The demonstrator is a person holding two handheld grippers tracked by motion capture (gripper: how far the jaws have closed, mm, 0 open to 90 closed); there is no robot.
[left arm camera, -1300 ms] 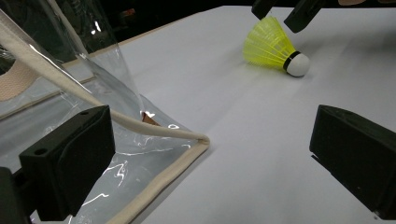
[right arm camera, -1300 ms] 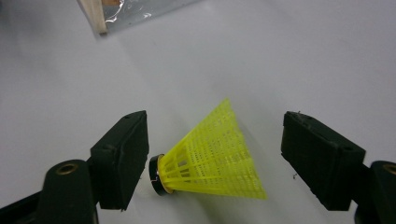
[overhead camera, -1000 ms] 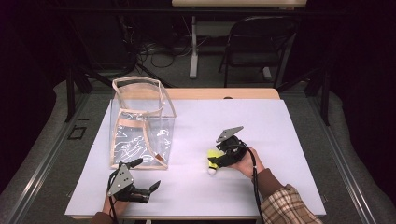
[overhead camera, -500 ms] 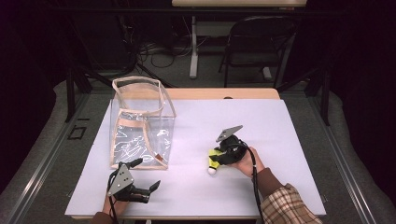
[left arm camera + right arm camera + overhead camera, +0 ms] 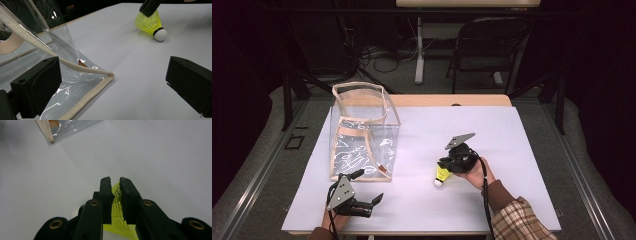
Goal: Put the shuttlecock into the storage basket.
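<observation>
Right gripper view: your shuttlecock (image 5: 117, 220), lying mid-worktop (image 5: 522, 150) toward the near edge, has its skirt pinched as the right gripper's (image 5: 115, 185) fingers have just been closing. Left gripper (image 5: 112, 82) gapes idle. Next, lift toward the clear bag (image 5: 362, 135).

No legible text — none anywhere

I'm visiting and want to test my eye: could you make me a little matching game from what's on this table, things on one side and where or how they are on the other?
Things:
1. shuttlecock
2. clear bag
3. left gripper
4. right gripper

States:
A. jaws wide apart, holding nothing
B. stands open-topped at the left of the white table
C. yellow skirt, white tip
D. jaws pinching the yellow mesh

Pairs: 1-C, 2-B, 3-A, 4-D
</observation>
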